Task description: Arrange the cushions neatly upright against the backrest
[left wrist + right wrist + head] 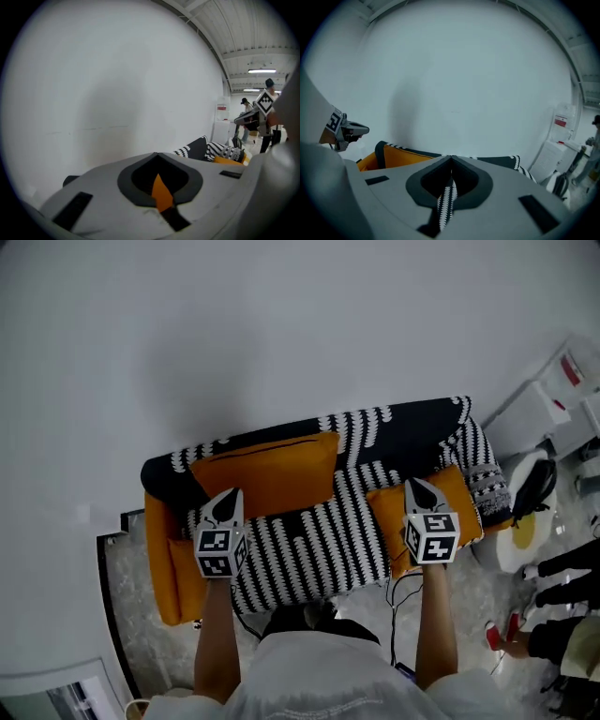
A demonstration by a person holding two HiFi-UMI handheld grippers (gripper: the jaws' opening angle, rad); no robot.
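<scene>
A sofa with a black-and-white patterned cover stands against a white wall. One orange cushion leans upright on the backrest at the left. A second orange cushion sits at the right end of the seat. My left gripper hovers at the first cushion's lower edge, jaws shut and holding nothing I can see. My right gripper hangs over the second cushion, also shut. In the left gripper view the jaws meet, and orange shows behind them. In the right gripper view the jaws meet over patterned fabric.
An orange armrest closes the sofa's left end, with another orange pad beside it. White cabinets and a round white-and-yellow object stand at the right. A person's legs are nearby. Cables lie on the floor in front.
</scene>
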